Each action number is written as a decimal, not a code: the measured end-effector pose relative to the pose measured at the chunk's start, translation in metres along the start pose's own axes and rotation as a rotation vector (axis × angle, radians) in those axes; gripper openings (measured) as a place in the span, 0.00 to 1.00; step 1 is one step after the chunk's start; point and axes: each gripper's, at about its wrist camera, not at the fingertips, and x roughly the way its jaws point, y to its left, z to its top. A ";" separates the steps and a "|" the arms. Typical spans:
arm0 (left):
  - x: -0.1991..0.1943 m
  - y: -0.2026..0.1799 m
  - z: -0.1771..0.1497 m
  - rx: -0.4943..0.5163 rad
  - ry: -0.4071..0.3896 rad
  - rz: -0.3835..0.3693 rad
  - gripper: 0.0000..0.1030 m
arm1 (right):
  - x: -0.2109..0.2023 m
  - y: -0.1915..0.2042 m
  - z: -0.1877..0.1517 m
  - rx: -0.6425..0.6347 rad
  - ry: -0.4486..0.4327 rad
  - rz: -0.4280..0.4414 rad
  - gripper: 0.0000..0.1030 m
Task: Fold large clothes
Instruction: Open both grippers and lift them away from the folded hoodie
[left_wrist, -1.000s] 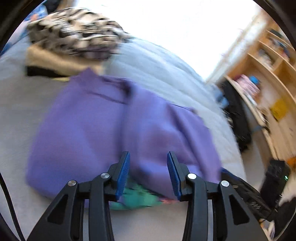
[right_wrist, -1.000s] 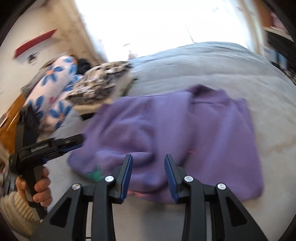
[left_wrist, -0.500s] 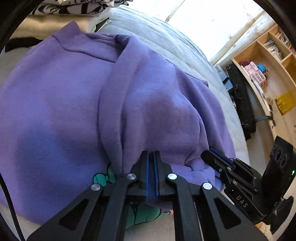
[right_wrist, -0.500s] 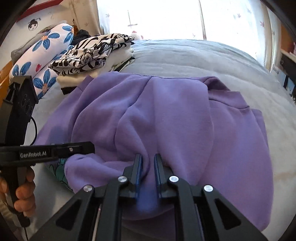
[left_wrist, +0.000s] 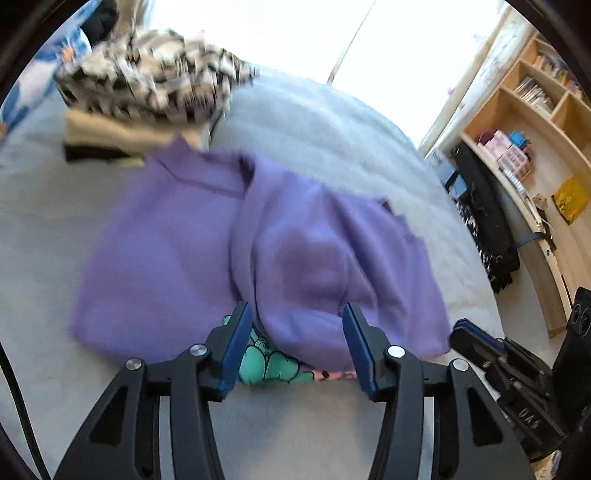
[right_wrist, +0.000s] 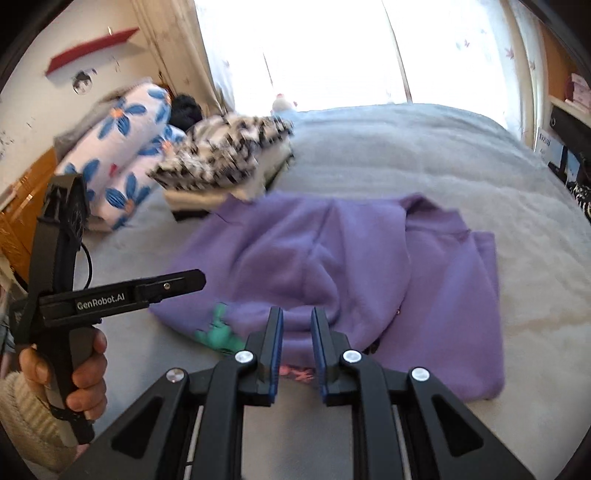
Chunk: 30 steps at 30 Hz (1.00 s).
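Item: purple sweatshirt (left_wrist: 207, 251), lying on the grey bed (left_wrist: 332, 122), partly folded, with a sleeve or side panel laid over the middle and a green and pink print peeping out at the near hem.

Left tongs (left_wrist: 295, 339): open, having just been opening; the near fold sits in line with the gap, but the pads do not press on it and nothing is held.

Right tongs (right_wrist: 296, 334): a narrow gap between the pads, opened a little further in the last instant; no cloth pinched, sweatshirt lying just past the tips.

Step in hand, as judged: release after a fold, both tongs clear of the cloth.

Next move, as judged: a fresh grip on the near hem or an outer edge, both tongs together, to carry it over toward the collar; the thick bunched middle will want smoothing first, or the fold will sit lumpy.

Also present: pile of folded clothes (right_wrist: 221, 158) at the head of the bed, just beyond the collar; flowered pillows (right_wrist: 122, 147); shelves (left_wrist: 535, 122).

Hard to make out: both views blurred by motion; the far sleeve's position is unclear; the print is mostly hidden under the fold.
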 end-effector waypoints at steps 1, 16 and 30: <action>-0.013 -0.001 0.000 0.011 -0.013 0.009 0.49 | -0.010 0.003 0.001 0.001 -0.015 0.002 0.15; -0.175 0.017 -0.030 0.033 -0.153 0.132 0.64 | -0.160 0.065 -0.002 -0.036 -0.188 0.017 0.41; -0.166 0.038 -0.059 0.008 -0.057 0.113 0.67 | -0.157 0.100 -0.033 -0.193 -0.122 -0.049 0.44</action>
